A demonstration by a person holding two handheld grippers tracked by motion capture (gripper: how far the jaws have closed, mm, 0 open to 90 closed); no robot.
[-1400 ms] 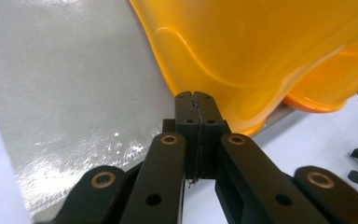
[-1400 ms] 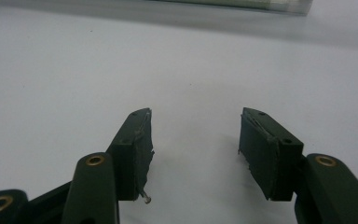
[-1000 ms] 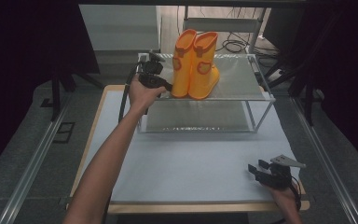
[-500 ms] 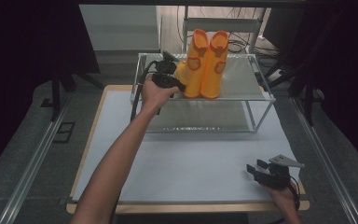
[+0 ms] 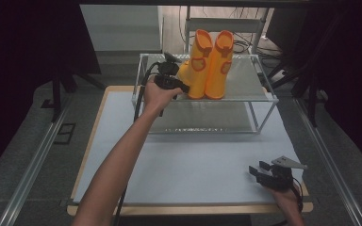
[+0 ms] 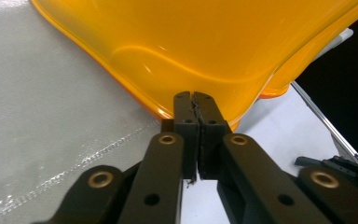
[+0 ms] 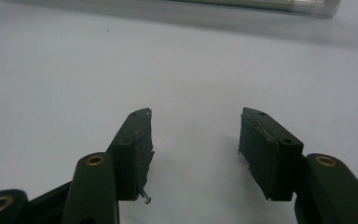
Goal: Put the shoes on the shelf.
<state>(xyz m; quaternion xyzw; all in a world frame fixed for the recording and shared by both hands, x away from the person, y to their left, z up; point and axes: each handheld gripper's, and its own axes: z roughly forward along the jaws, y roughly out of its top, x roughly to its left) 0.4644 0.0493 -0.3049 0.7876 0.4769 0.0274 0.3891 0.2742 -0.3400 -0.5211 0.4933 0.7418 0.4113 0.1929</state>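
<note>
Orange rubber boots (image 5: 207, 63), two of them, stand side by side on the top level of a glass shelf with a metal frame (image 5: 264, 96). They sit near the front edge, tall parts up.

The left tool (image 5: 181, 87) is up at the shelf, at the foot of the left boot. In the left gripper view its tips (image 6: 195, 105) look pressed tight together right at the boot's bottom rim. I cannot tell if a bit of the rim is pinched there or if the tips only touch it.

The right tool (image 5: 259, 170) rests low on the white tabletop (image 5: 193, 160), near the front right corner. It is spread wide and holds nothing (image 7: 195, 140).

I think the boots are up where they belong. What may be left is a small nudge to line them up, then letting go.

The shelf's front edge is close, so a push toward the back seems safer. The tabletop below has lots of open room.
</note>
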